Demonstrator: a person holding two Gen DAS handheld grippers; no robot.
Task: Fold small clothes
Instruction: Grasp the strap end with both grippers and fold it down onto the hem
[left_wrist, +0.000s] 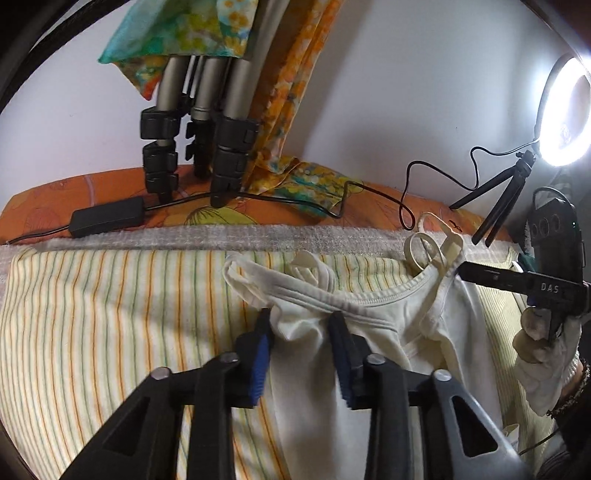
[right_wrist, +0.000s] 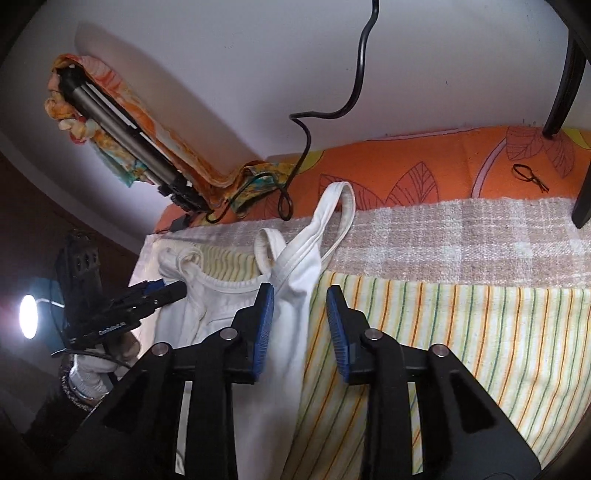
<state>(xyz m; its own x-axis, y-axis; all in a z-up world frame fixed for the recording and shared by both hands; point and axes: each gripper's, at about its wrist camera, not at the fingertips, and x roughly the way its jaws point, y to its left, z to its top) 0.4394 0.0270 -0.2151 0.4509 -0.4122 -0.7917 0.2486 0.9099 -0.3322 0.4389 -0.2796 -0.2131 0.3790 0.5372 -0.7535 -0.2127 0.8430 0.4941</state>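
Left tool (left_wrist: 301, 321): jaws standing apart, blue pads straddling a bunched fold at the neckline of the white tank top (left_wrist: 373, 321); pads not pressing together.
Right tool (right_wrist: 300, 299): jaws gaping wide over the top's armhole edge, gripping nothing; its left pad is lying against the white cloth, its right pad is hovering over the striped sheet (right_wrist: 461, 325).
White tank top: lying flat on the striped sheet, straps reaching toward the far edge, one strap loop (right_wrist: 341, 206) resting on the checked blanket (right_wrist: 461, 225).
Beyond: orange leaf-print bedding (right_wrist: 406, 173) is carrying a small black hair tie (right_wrist: 528, 177), a black power adapter (left_wrist: 107, 219) and tripod legs (left_wrist: 199, 122) draped in patterned fabric.
Far right, left view: a lit ring light (left_wrist: 565, 114) is standing on a small tripod.
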